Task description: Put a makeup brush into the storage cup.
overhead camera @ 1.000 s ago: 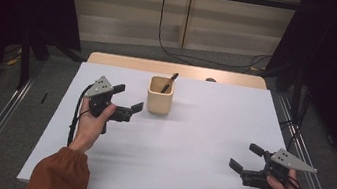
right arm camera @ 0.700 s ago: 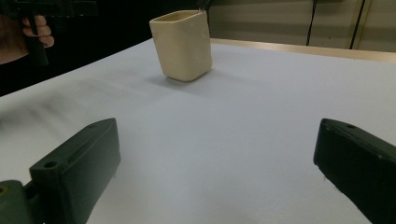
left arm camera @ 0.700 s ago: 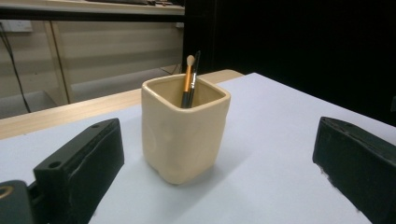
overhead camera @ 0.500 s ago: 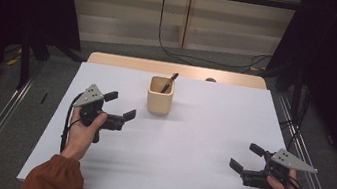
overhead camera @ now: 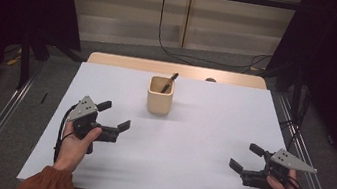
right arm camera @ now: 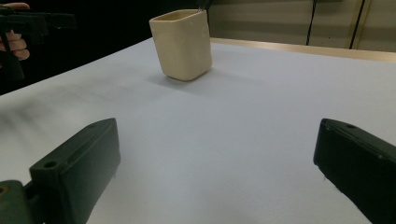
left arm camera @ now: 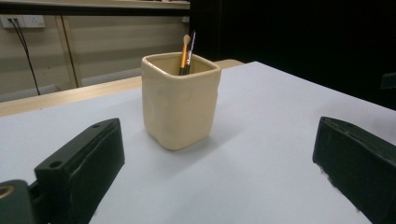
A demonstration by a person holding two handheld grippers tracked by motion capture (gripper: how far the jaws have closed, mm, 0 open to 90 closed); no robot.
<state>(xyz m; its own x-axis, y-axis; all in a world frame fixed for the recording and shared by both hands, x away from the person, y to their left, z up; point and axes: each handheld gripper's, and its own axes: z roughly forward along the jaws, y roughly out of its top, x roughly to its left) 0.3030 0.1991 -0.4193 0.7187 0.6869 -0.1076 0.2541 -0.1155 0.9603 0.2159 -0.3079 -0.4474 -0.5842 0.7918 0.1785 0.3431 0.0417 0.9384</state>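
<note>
Cup (overhead camera: 160, 96) holds brushes (left arm camera: 187, 53); white table (overhead camera: 199, 144) around.

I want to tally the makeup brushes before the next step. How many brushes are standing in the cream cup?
2, both in the cream cup at its far side: a brush with a gold ferrule and a dark brush touching it on the right. Shorter ones could be hidden inside.

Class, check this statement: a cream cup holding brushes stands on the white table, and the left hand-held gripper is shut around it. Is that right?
Not quite. The cup with its brushes does stand on the white table, but the left hand-held gripper is open and apart from it, with nothing between its jaws. The left gripper view shows the cup standing free beyond the spread jaws.
</note>
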